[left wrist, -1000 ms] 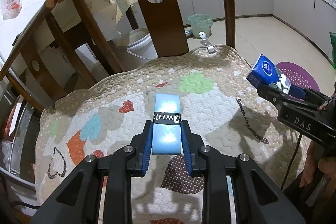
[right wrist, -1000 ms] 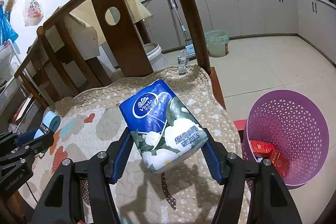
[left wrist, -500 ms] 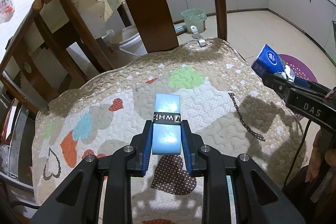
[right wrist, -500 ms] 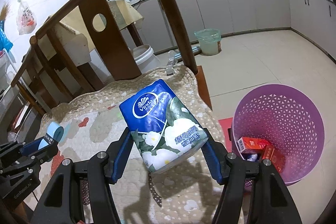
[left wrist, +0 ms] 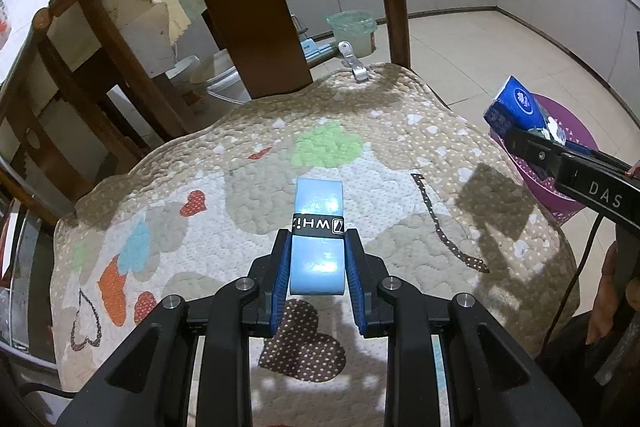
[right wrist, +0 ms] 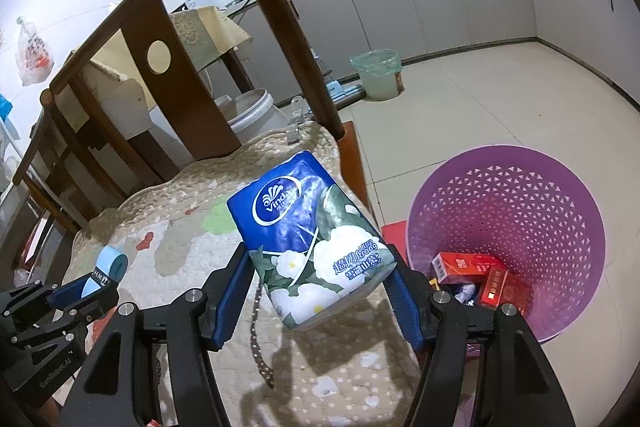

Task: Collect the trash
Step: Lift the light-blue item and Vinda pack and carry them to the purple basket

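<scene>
My left gripper (left wrist: 318, 259) is shut on a light blue roll with a black band (left wrist: 318, 227) and holds it above the quilted chair cushion (left wrist: 248, 187). My right gripper (right wrist: 320, 291) is shut on a blue tissue pack (right wrist: 308, 239) and holds it over the cushion's right edge, just left of the purple basket (right wrist: 560, 195). The basket stands on the floor and holds red boxes (right wrist: 464, 265). The tissue pack (left wrist: 516, 107) and right gripper also show at the right of the left wrist view. The roll (right wrist: 112, 263) shows at the left of the right wrist view.
A wooden chair back (left wrist: 244, 11) rises behind the cushion. A dark dotted strip (left wrist: 444, 227) lies on the cushion. A metal clip (left wrist: 354, 65) sits at the cushion's far edge. A green-lined bin (right wrist: 378, 73) and white bucket (right wrist: 256, 111) stand on the tiled floor.
My right gripper has carried the tissue pack rightward, closer to the purple basket. My left gripper still holds the roll and has shifted a little relative to the cushion.
</scene>
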Demonstrator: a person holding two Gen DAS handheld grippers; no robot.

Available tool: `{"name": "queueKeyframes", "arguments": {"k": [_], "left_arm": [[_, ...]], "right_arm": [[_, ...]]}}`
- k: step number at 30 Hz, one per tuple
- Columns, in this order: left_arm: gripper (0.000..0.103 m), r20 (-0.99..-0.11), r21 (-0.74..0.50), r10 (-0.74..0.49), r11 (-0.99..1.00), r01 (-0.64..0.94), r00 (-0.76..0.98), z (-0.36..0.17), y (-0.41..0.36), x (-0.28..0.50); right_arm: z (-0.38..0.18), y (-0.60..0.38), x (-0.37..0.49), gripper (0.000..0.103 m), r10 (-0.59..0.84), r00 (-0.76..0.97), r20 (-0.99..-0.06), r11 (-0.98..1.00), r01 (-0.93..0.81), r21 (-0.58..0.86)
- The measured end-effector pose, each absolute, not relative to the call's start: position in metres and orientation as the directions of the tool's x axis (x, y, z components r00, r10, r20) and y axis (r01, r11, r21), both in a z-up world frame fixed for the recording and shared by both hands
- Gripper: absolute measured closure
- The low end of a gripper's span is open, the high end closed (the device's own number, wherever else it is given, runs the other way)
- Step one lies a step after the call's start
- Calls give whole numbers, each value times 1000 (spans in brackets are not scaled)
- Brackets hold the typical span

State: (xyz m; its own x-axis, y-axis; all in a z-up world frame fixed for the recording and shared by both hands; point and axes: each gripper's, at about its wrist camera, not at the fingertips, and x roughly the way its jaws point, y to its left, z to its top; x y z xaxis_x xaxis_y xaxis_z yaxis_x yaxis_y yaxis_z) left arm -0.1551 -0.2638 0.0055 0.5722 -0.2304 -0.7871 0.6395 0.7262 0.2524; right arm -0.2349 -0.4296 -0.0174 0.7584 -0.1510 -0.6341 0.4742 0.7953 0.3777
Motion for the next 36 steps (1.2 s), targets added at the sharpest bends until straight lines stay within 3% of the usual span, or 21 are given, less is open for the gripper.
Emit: {"name": "queueKeyframes", "arguments": {"k": [25, 36], "left_arm": [[78, -801, 273, -243, 665, 695, 547, -11, -311, -161], [78, -805, 224, -336, 592, 774, 489, 9, -378, -161]], "right_arm": [[-19, -476, -272, 35, -221, 755, -618, 717, 555, 422], [-4, -540, -296, 35, -304, 743, -596, 641, 623, 448]]}}
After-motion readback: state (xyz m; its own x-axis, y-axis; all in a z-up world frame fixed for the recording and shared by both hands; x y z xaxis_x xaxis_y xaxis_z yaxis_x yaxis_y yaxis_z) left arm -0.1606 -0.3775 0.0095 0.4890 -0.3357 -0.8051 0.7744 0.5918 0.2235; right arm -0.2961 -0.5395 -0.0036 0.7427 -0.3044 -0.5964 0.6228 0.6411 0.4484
